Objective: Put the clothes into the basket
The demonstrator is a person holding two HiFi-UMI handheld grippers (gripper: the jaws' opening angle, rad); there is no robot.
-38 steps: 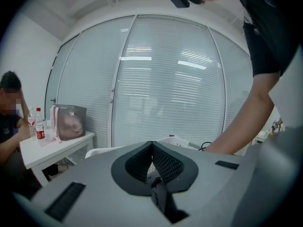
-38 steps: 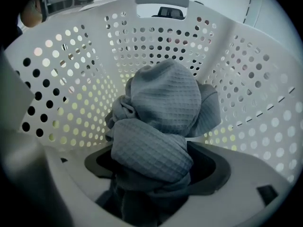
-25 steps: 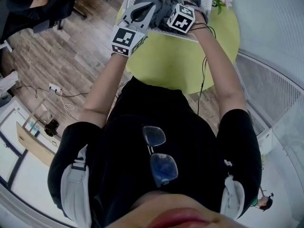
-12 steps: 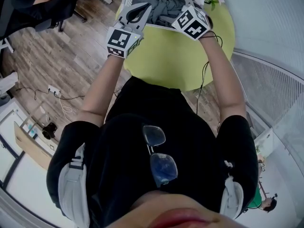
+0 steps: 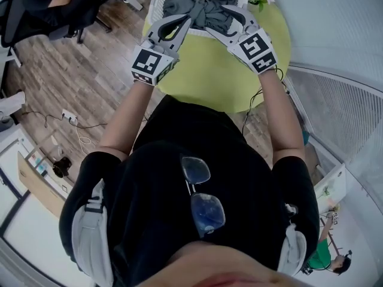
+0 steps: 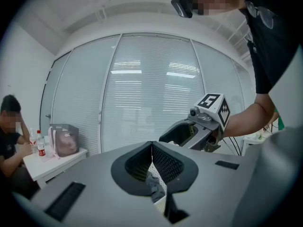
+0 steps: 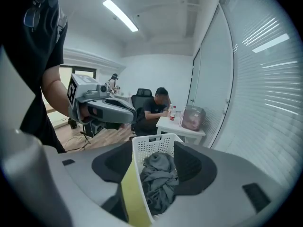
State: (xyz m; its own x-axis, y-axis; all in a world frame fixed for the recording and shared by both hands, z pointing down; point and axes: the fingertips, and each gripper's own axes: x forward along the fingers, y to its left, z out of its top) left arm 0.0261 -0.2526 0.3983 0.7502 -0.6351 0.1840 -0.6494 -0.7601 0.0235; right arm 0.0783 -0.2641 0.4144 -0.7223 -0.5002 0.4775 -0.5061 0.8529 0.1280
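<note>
Fingers (image 6: 135, 167) of the left gripper (image 5: 188, 21) are pressed together at the tips, empty. Fingers (image 7: 111, 162) of the right gripper (image 5: 218, 20) are spread and have just been closing, nothing between them. I see grey clothes (image 5: 200, 8) inside the white basket (image 5: 154, 5), at the far edge of the round green table (image 5: 221, 76). Each marker cube (image 5: 148, 64) bears black-and-white squares. Bare tabletop lies nearer me.

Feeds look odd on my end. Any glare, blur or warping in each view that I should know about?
Head view: strong fisheye bends the room's edges, but the basket and grey clothes are sharp. Left gripper view: backlit by the bright blinds, with dark vignetted corners. Right gripper view: the ceiling light strip glares; the basket is clear.
</note>
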